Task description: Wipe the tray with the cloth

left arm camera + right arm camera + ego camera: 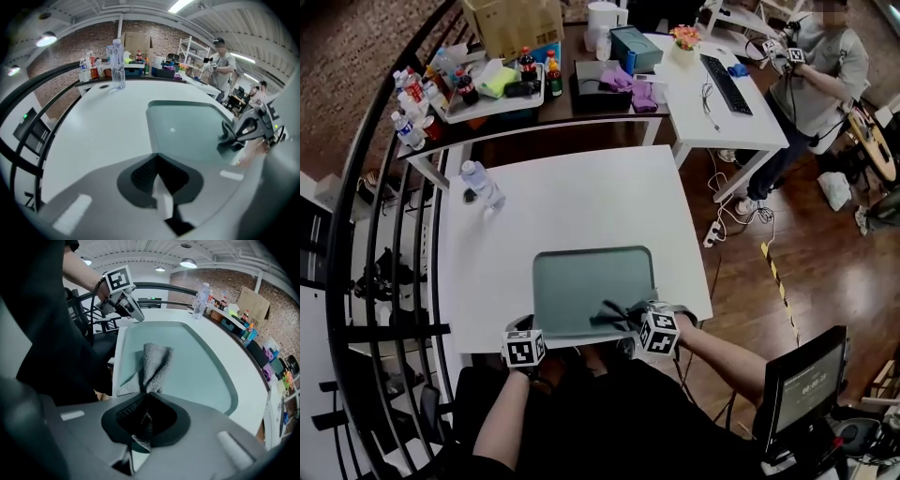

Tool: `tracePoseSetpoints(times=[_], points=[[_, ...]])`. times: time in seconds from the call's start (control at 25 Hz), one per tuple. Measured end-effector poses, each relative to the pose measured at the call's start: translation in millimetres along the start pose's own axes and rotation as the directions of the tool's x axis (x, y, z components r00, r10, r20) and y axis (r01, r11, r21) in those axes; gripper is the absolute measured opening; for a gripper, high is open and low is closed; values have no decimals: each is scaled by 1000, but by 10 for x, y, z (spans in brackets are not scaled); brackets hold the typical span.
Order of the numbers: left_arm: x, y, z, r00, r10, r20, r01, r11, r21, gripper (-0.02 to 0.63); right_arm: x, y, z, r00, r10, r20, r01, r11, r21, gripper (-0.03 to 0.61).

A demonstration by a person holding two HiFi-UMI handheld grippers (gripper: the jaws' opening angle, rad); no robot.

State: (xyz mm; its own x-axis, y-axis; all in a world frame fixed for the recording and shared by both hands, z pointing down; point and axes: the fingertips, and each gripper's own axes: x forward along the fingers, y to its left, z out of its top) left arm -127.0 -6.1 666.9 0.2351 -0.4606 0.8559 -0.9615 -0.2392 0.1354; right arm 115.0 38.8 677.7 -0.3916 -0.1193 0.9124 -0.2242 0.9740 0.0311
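Well, the tray (581, 281) lies flat on the white counter (572, 202) at the edge nearest the person, its long axis running from left to right in the head view. The grey cloth (154, 364) is bunched into a folded strip on the tray floor near the near right corner. It reaches straight out from the right tool (143, 420) along the tray's length, towards the left tool (161, 194). The right tool is clenched on the near end of the cloth, with fabric pinched between its jaws. The left tool sits at the tray's near left corner with its jaws pressed together. Whether it nips the rim I cannot tell.
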Motion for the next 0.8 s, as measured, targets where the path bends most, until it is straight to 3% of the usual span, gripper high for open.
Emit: tracePoseSetpoints(times=[0.12, 0.36, 0.48, 0.6, 0.8], points=[[-11, 3, 28, 1000, -2, -3, 2, 1000, -1, 21, -12, -297, 7, 999, -41, -2, 41, 999, 9, 20], [-14, 4, 45, 1000, 13, 0, -13, 1000, 7, 21, -33, -1517, 23, 974, -223, -30, 224, 973, 60, 20], [-8, -14, 40, 1000, 19, -5, -19, 1000, 14, 21, -62, -1864, -10, 964, -264, -43, 267, 960, 80, 20], [-23, -12, 26, 1000, 25, -9, -25, 1000, 14, 21, -63, -1821, -113, 969, -243, -54, 247, 965, 92, 20], [-5, -31, 88, 1000, 20, 3, -21, 1000, 10, 21, -185, -1347, -282, 981, -191, -40, 194, 977, 89, 20]])
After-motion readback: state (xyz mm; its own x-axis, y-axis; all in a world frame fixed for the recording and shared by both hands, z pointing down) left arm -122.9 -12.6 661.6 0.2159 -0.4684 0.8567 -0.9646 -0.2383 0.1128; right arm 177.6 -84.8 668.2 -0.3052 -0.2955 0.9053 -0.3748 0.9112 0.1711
